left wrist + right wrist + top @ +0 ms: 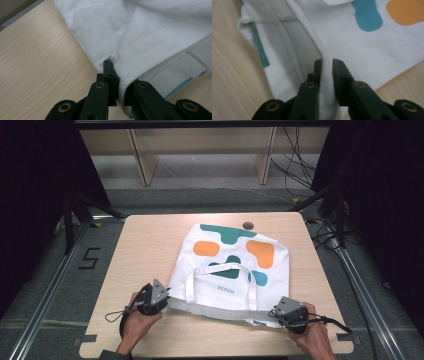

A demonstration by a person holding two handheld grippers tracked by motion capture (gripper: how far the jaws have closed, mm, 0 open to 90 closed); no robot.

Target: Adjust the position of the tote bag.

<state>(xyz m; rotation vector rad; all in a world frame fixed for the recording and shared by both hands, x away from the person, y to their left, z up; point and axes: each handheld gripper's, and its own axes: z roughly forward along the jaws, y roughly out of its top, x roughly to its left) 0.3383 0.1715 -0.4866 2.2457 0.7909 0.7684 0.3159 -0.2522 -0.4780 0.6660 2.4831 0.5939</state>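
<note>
One camera hangs above my side of the table (150, 240) and looks forward and down, far enough off to take in the whole top, my two hands at the near edge and the shelving beyond. The other two ride on my grippers and look along my own jaws from very close, down at the white tote bag (235, 270) and the wood beside it. All three share that bag (150, 37): its near hem corners (287, 50) sit under each riding camera.
</note>
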